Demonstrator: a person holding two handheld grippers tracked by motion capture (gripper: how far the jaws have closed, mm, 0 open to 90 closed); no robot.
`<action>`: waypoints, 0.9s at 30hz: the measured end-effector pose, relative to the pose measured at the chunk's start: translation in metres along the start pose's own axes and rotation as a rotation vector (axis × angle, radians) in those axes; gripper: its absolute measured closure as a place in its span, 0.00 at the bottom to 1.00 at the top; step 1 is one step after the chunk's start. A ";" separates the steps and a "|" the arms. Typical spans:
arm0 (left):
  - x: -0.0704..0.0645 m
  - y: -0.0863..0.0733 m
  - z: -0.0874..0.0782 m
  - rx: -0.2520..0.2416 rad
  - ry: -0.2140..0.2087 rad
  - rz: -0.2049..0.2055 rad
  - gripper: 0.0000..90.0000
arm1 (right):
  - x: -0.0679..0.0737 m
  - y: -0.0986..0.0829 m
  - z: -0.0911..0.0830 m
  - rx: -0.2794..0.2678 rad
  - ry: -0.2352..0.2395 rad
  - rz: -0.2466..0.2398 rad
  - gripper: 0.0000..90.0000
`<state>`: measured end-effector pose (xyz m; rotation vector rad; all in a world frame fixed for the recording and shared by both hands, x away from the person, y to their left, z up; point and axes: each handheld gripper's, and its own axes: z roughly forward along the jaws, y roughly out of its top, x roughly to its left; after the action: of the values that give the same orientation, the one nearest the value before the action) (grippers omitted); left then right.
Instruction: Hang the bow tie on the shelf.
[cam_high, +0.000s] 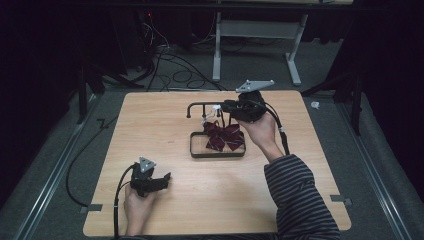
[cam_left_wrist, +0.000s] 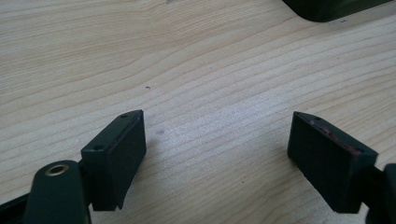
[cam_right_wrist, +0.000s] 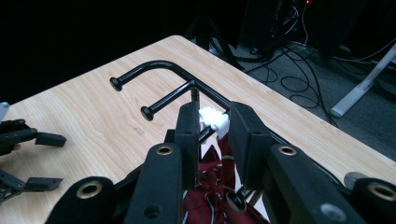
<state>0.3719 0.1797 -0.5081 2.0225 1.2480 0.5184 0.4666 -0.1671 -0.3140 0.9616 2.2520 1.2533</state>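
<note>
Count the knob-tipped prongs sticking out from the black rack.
2. In the right gripper view, the longer curved prong ends nearest the table's far edge; the shorter prong juts beside it, closer to the right gripper. The bow may hide others.

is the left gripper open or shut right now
Open. The left gripper has its jaws set wide apart, with bare table between them and nothing held.

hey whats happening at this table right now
A person works a tool in each hand at a wooden table. The right tool is up at a black rack with prongs, its jaws close around a white clip from which a dark red bow hangs over the rack's base tray. The left tool sits low over bare wood near the table's front, jaws wide apart and holding nothing.
</note>
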 end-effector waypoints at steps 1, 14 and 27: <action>0.000 0.000 0.000 0.001 -0.001 0.000 0.22 | -0.001 -0.001 -0.003 -0.006 0.005 0.002 0.83; 0.000 0.000 0.000 0.000 0.000 0.000 0.22 | -0.009 -0.018 -0.036 -0.058 0.028 0.045 0.80; 0.000 0.000 0.000 0.000 0.000 0.000 0.22 | -0.019 -0.038 -0.066 -0.089 -0.003 0.104 0.80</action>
<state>0.3720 0.1797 -0.5080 2.0227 1.2479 0.5183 0.4244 -0.2337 -0.3116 1.0576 2.1493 1.3828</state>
